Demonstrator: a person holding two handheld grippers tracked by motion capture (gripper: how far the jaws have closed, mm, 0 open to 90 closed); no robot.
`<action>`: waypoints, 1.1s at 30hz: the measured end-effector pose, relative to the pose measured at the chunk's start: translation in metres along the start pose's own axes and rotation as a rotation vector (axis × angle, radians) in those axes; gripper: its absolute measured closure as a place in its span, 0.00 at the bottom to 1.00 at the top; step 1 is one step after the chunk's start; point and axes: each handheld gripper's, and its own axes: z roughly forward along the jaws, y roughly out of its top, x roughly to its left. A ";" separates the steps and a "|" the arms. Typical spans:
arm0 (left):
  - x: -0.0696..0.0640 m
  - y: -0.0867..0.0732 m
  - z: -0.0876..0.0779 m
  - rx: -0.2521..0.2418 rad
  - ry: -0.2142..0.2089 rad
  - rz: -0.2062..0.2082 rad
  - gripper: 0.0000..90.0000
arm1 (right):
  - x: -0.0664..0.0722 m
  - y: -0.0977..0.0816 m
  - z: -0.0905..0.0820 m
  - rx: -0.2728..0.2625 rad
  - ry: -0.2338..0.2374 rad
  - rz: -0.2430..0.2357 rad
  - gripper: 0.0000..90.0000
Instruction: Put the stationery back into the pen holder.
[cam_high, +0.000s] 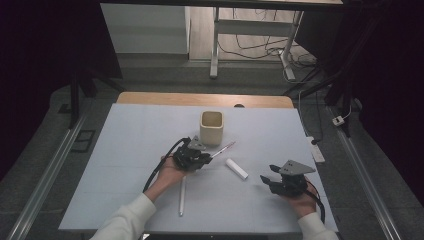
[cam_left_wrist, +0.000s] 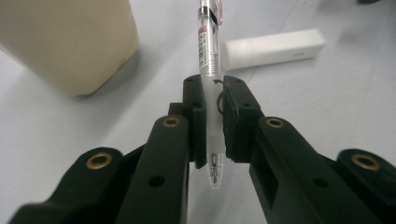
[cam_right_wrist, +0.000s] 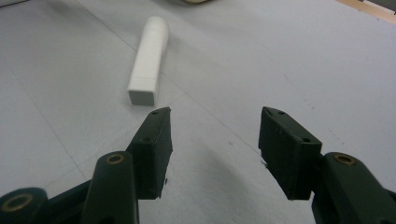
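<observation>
Pen gripped, not yet in the cup.
Left gripper (cam_high: 202, 156) jaws clamp pen (cam_left_wrist: 208, 65) beside cup (cam_high: 211, 127), seemingly lifted off table (cam_high: 135, 145); right gripper (cam_right_wrist: 214, 140) jaws wide, empty; stowing remains.

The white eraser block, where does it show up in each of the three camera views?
High view: white eraser block lies right of centre, between the two grippers.
Left gripper view: upper right, beyond the pen that the fingers clamp.
Right gripper view: upper left, ahead of the open fingers.
Shared landmark: the beige cup.
</observation>
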 end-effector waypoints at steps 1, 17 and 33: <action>-0.001 0.001 -0.003 -0.010 -0.009 -0.003 0.88 | 0.000 0.000 0.000 0.000 0.000 0.000 0.48; -0.006 0.005 -0.024 -0.048 -0.037 0.054 0.88 | 0.003 0.001 -0.002 -0.026 -0.001 0.005 0.48; -0.012 -0.006 -0.037 -0.035 -0.048 0.089 0.88 | 0.007 0.004 -0.003 -0.031 0.005 -0.014 0.48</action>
